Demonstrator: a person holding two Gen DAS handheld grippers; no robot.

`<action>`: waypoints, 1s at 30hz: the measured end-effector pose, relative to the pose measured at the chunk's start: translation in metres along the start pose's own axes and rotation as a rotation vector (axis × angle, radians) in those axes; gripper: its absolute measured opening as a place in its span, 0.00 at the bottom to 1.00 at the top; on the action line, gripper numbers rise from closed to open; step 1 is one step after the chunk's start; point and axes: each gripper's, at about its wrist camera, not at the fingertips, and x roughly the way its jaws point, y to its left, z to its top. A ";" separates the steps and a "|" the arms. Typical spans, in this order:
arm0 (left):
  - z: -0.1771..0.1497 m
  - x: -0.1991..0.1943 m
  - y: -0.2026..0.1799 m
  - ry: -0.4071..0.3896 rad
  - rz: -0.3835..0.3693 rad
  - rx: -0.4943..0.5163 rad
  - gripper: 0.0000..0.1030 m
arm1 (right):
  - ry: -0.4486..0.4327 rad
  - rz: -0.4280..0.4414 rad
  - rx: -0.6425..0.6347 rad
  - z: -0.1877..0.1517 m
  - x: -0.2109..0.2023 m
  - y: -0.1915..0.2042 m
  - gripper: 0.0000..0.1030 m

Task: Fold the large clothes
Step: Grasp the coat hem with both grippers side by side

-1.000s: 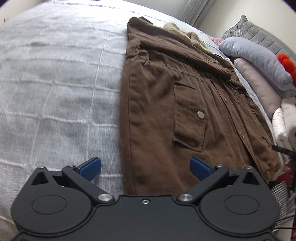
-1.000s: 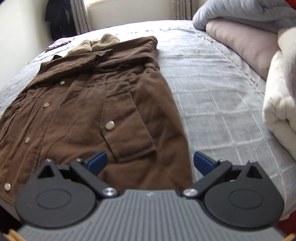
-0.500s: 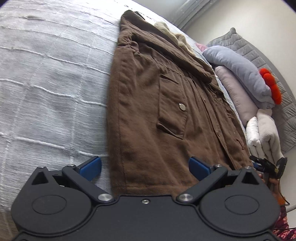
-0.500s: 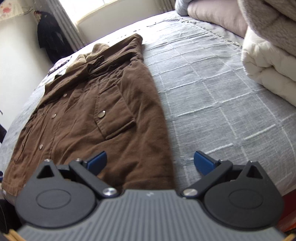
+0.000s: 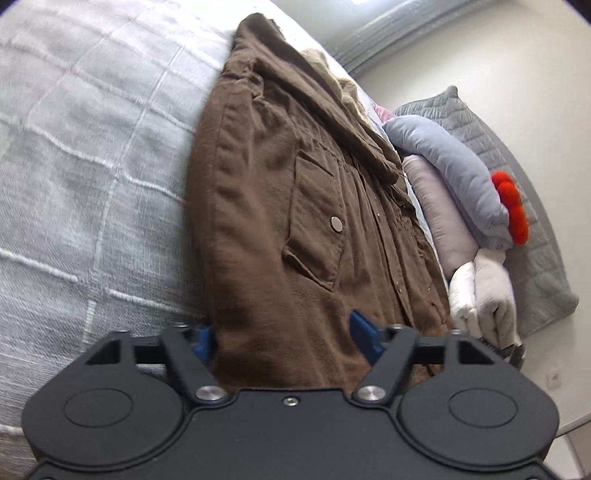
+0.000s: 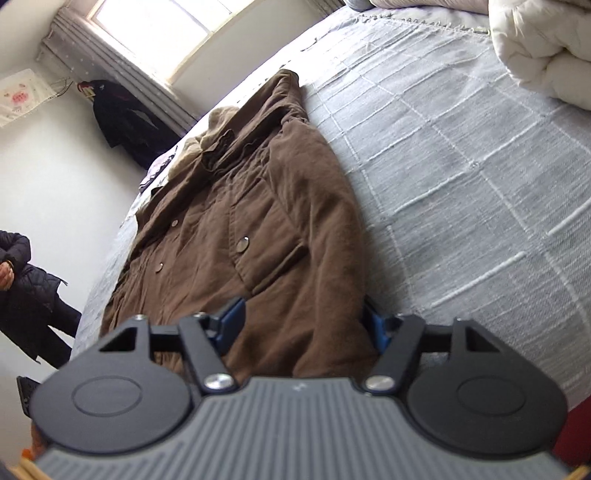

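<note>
Coat point(image 5: 280, 221) lies flat on the grey bedspread point(image 5: 92, 166), buttoned front up, hem nearest us, collar far. We have both tools at the hem corners. Left gripper point(image 5: 282, 334): jaws closing, half shut, hem corner between the blue pads; we cannot tell if they press yet. Right gripper point(image 6: 303, 325): the same, closing around the opposite hem corner.

Risks, as we judge them: thick cloth may bunch, so a pad catches only the top layer and the back panel drags when lifted. One side gripping before the other would skew the fold. The bedspread edge could be pinched in with the hem.

Left view alone shows the stacked pillows point(image 5: 454, 177) and a red plush thing. Right view alone shows the window point(image 6: 155, 29), a white duvet point(image 6: 546, 48) and a bystander point(image 6: 26, 291) in dark clothes.
</note>
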 end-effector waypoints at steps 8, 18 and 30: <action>0.003 -0.003 -0.028 -0.081 0.000 0.019 0.21 | -0.128 0.026 -0.053 0.000 -0.014 0.029 0.11; 0.052 -0.017 -0.086 -0.281 -0.016 0.126 0.17 | -0.279 0.035 -0.200 0.064 -0.020 0.086 0.09; 0.170 0.018 -0.121 -0.402 0.074 0.175 0.17 | -0.353 -0.026 -0.195 0.175 0.056 0.123 0.09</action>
